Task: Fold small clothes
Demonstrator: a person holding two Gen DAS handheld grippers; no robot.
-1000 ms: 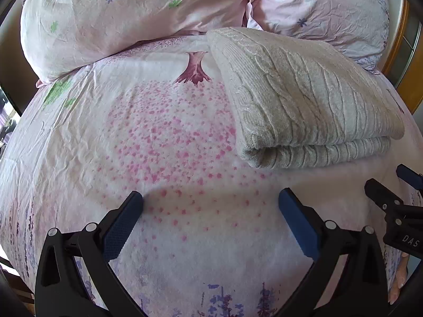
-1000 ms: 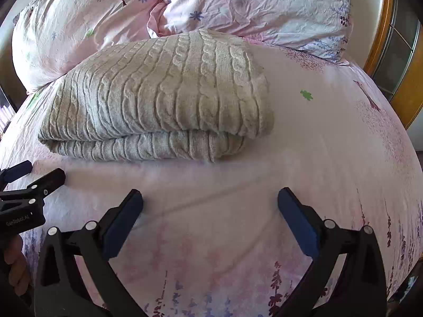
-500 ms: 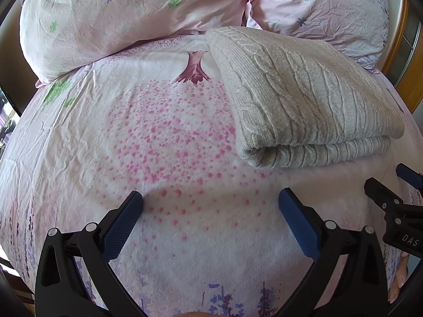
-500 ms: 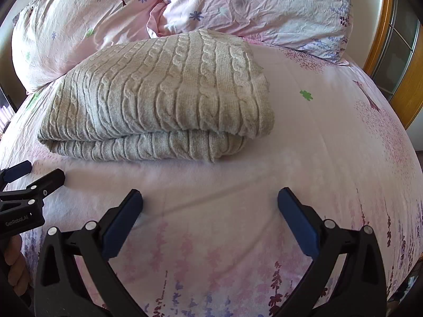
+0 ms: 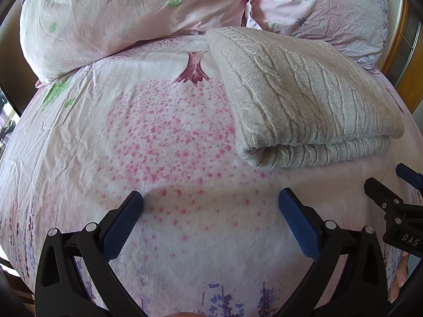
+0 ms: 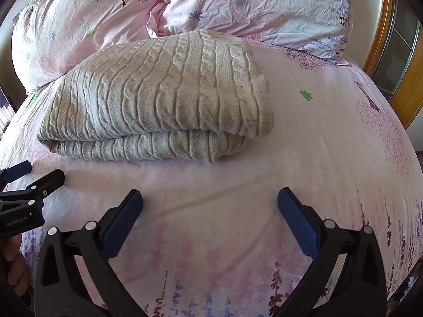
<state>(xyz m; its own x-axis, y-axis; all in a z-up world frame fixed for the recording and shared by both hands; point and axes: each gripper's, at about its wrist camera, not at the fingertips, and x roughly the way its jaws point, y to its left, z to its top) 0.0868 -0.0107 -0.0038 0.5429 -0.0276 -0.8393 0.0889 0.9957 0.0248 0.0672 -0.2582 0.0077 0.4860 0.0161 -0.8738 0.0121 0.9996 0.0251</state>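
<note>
A grey cable-knit sweater (image 6: 158, 97) lies folded on the pink floral bedsheet (image 6: 330, 158), just before two pillows (image 6: 251, 2). The right gripper (image 6: 210, 202) hangs spread wide over bare sheet; the left gripper (image 6: 33, 175) shows at the left edge.

The left gripper (image 5: 210, 208) hangs with jaws spread wide, nothing between the blue pads (image 5: 120, 225). The right gripper (image 6: 210, 207) hangs just beside it, to its right — jaws equally wide, empty. Each gripper's tips show at the edge of the other's view — a hand (image 6: 15, 264) grips the left one's body.
</note>
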